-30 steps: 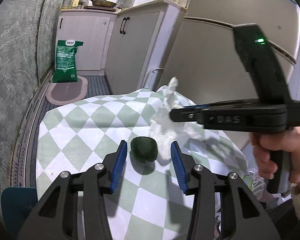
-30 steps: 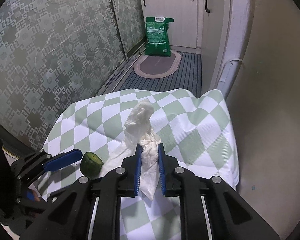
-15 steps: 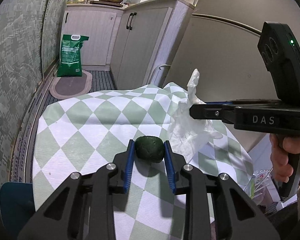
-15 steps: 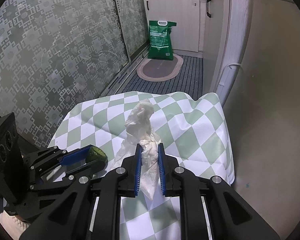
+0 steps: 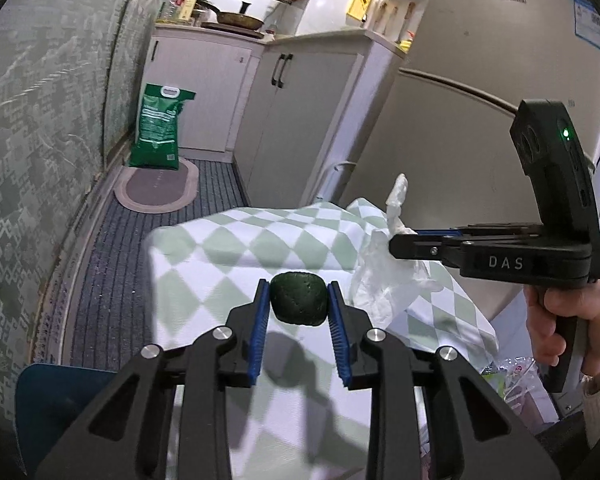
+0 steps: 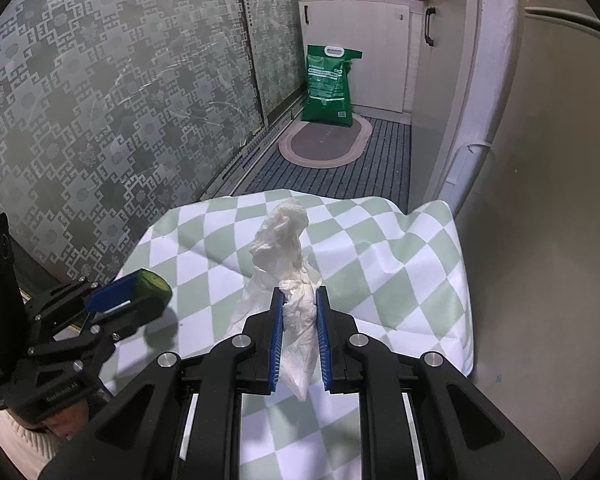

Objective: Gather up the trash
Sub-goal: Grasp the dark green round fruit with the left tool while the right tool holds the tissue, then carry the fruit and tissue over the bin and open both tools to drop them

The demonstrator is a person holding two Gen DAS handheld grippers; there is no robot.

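Above checked tablecloth [image 6: 400, 280], right hand-held gripper [image 6: 299, 336] pinching upright tissue [image 6: 284, 240], left hand-held gripper [image 5: 299, 308] clamping green lump [image 5: 298, 298]

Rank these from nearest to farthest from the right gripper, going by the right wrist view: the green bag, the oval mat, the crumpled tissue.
1. crumpled tissue, clamped in the right gripper.
2. oval mat, on the floor beyond the table.
3. green bag, standing at the mat's far end, against the cabinet.

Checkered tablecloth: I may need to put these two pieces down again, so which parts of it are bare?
The checkered tablecloth is bare at its far edge toward the floor mat and along its right side beside the fridge. The near middle is crowded: crumpled tissue and green scrap hang there.
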